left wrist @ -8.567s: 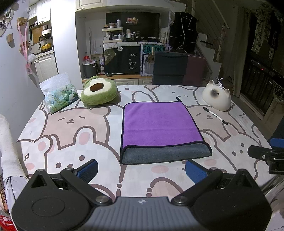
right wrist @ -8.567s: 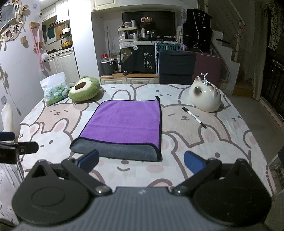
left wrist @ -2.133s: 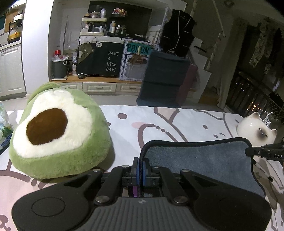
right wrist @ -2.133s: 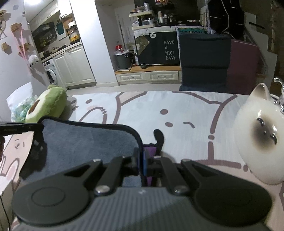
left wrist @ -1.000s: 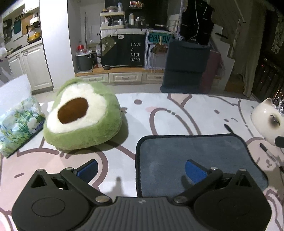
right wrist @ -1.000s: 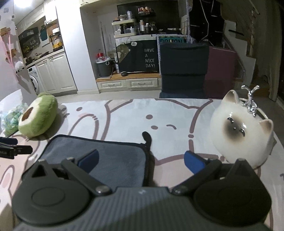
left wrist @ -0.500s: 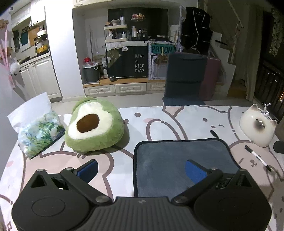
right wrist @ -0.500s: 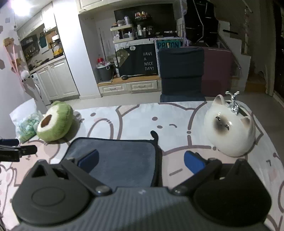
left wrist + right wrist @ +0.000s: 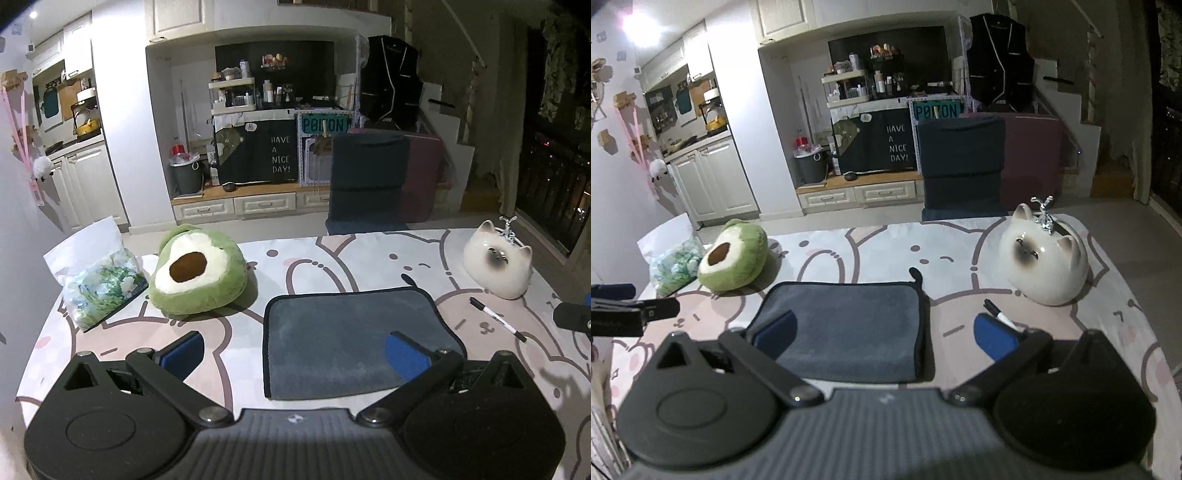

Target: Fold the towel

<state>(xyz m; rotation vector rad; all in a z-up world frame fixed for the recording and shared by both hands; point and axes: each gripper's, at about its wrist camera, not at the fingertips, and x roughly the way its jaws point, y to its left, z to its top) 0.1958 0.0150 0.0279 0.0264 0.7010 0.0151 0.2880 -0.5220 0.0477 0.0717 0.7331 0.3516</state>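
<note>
Towel [image 9: 351, 332] lies folded grey-side up mid-table [image 9: 295, 258]; left gripper [image 9: 295, 350] and right gripper [image 9: 882, 332] both spread, holding nothing; next fold needs a fresh edge grip.

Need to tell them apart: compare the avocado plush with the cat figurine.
The avocado plush is green, soft and fuzzy; the cat figurine is white, hard and glossy. The plush sits left of the towel, the cat on its right, beside the pen. Both are rounded and rest on the table.
</note>
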